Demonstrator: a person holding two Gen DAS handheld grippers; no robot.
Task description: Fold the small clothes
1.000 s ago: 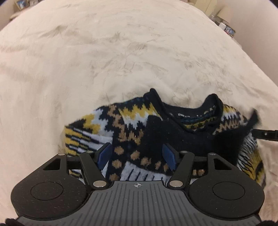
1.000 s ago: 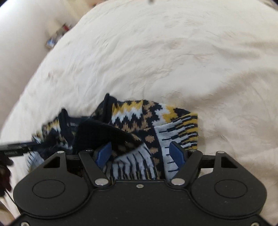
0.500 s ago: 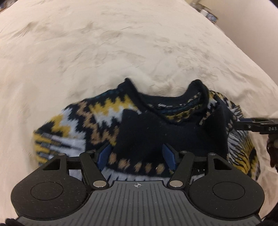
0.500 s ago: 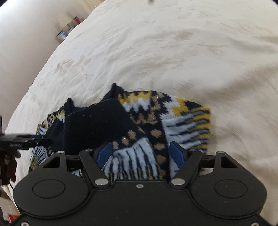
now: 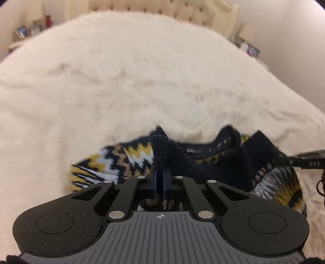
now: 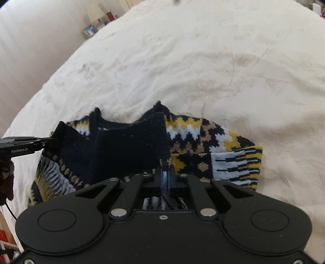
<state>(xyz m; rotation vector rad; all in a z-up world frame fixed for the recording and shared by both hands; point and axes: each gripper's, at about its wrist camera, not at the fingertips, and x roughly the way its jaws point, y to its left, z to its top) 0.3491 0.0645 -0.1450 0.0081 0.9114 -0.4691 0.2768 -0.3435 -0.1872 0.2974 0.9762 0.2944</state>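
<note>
Left gripper: blue pads pressed together on a ridge of dark navy knit, the fold rising from between the fingers toward 12 o'clock. Also seen from the right wrist view at 9 o'clock, as a black finger pinching the far navy corner of the same garment.

Right gripper: pads closed tight on a navy edge of the garment, fabric drawn up to a point between them. Seen from the left wrist view at 3 o'clock as a black finger tip (lettering partly legible) touching the knit.

Sweater: small, knitted, navy with yellow, white and tan zigzag and diamond bands; neckline toward 12 o'clock, inner label faintly visible. Navy panel stretched between the two grips, patterned sleeve lying flat at 3 o'clock in the right wrist view, striped cuff outermost. Second patterned section at 8 o'clock in that view, partly under the navy panel.

Bedspread: cream, plush, creased, under the whole garment.

Headboard: tufted, cream, at 12 o'clock in the left wrist view.

Picture frame: at 10 o'clock on a side surface, among small items (too blurred to identify).
</note>
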